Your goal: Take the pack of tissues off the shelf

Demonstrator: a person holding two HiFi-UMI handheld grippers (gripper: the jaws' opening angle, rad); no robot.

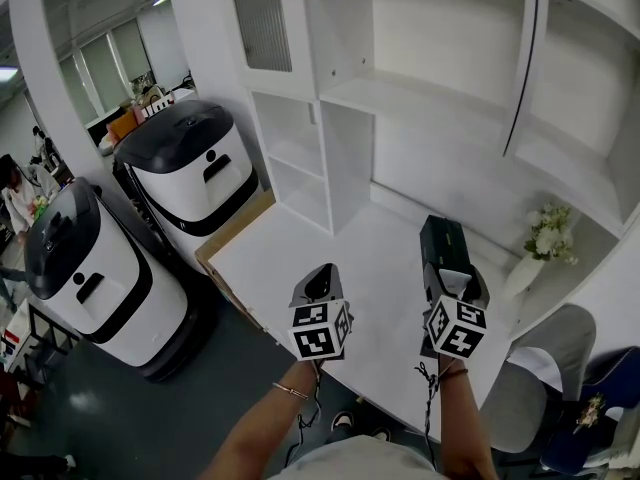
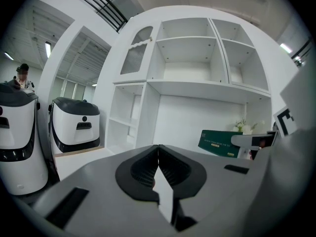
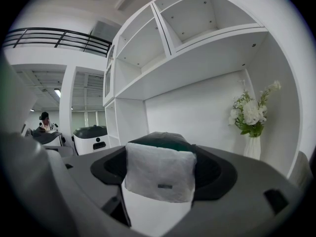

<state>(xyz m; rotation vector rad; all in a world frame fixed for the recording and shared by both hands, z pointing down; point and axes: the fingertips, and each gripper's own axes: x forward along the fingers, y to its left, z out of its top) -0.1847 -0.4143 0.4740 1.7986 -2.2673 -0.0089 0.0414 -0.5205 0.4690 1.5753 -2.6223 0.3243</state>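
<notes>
Left gripper (image 1: 320, 276) is hovering over the countertop (image 1: 300, 238) front edge, jaws pressed together, nothing between them. Right gripper (image 1: 452, 283) is clamping the white end of the green tissue pack (image 1: 443, 240), out over the countertop's right part, clear of the shelves. Risk: with an end-only grip the pack may be sagging and slip; a swing right could knock the flower vase (image 1: 530, 268).

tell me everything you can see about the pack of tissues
The pack of tissues is a long, dark green block, a soft wrapper by the look, with small yellowish print on its side and a white end bearing a small grey label. It lies roughly level, clamped near its white end by the right tongs, out over the white counter and clear of the shelves.
</notes>
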